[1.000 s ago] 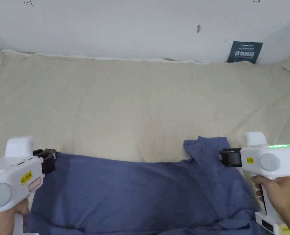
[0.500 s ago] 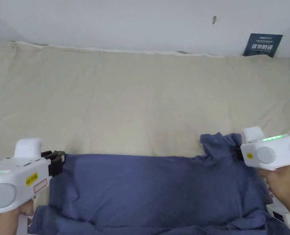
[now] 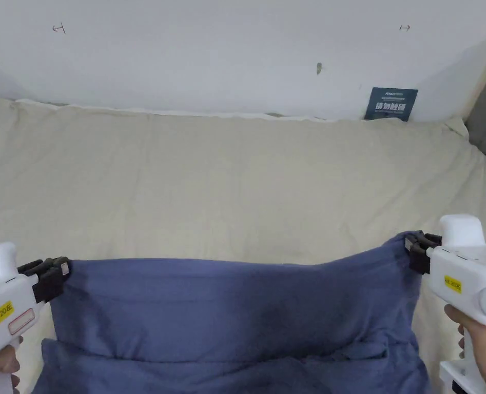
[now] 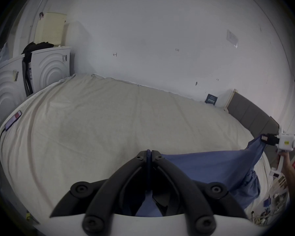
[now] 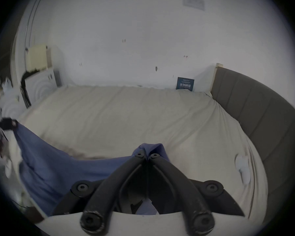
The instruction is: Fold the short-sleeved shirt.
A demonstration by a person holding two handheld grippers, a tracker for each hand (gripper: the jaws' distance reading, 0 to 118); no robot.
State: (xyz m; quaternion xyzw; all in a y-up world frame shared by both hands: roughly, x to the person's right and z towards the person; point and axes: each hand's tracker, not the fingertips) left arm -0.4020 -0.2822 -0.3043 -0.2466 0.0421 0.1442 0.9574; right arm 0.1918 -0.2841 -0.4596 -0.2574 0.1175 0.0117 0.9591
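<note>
Left tongs (image 3: 57, 267) clamped on one upper corner of the blue shirt (image 3: 236, 318); right tongs (image 3: 416, 249) clamped on the other. Shirt hangs stretched between them, top edge sagging slightly, lower part bunched at the near edge of the bed (image 3: 236, 179). Beyond: white wall (image 3: 211, 51), dark sign (image 3: 391, 103).

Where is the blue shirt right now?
In the head view the blue shirt stretches across the near edge of the beige bed, held between the left gripper and the right gripper.
</note>
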